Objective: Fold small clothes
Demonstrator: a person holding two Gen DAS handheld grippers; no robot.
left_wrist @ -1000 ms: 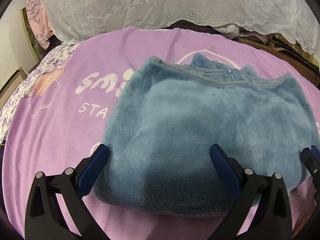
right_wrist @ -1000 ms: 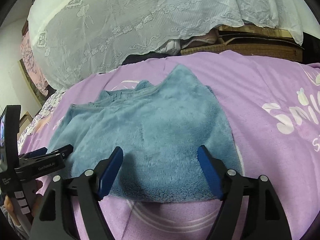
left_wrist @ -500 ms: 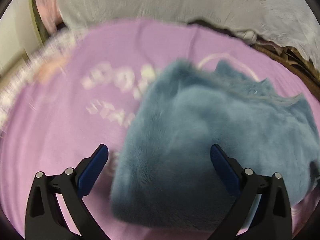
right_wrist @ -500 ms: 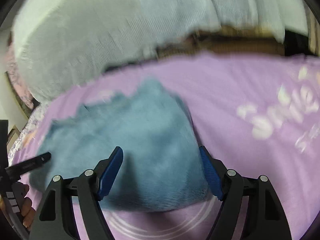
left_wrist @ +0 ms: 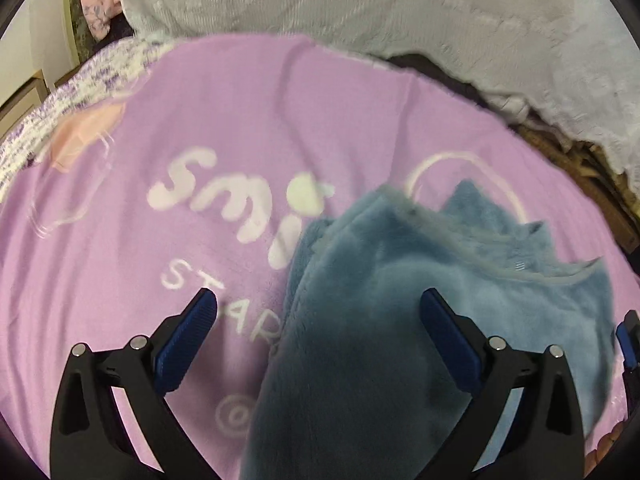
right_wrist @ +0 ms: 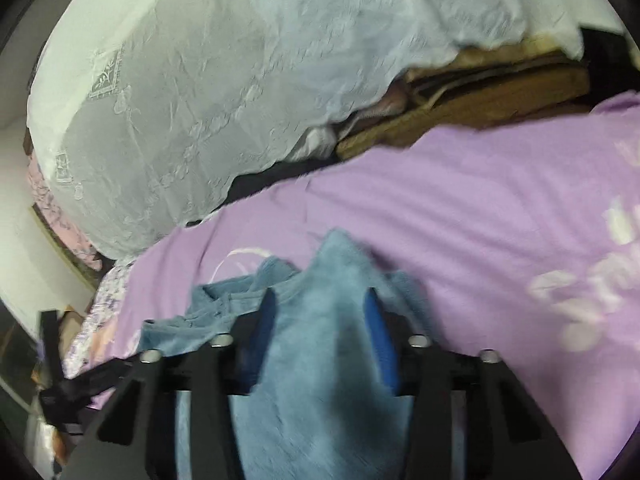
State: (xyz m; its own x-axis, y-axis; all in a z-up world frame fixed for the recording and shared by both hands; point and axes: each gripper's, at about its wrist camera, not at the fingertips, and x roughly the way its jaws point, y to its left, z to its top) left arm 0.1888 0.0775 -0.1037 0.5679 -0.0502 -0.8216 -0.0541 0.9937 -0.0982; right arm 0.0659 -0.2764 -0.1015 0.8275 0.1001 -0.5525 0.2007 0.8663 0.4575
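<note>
The right gripper (right_wrist: 320, 320) is closing on the blue fleece garment (right_wrist: 320, 360) over the purple bed cover (right_wrist: 480, 200); the left gripper (left_wrist: 320, 320) stands spread, holding nothing.

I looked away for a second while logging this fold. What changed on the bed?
The right tool is closing on the blue fleece garment, bunching its near edge up off the purple blanket. The left tool slid left, jaws wide, gripping nothing. The white lace cover is unchanged.

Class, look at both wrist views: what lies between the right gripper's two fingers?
A bunched fold of the blue fleece garment fills the closing right gripper, shown in the right wrist view.
</note>
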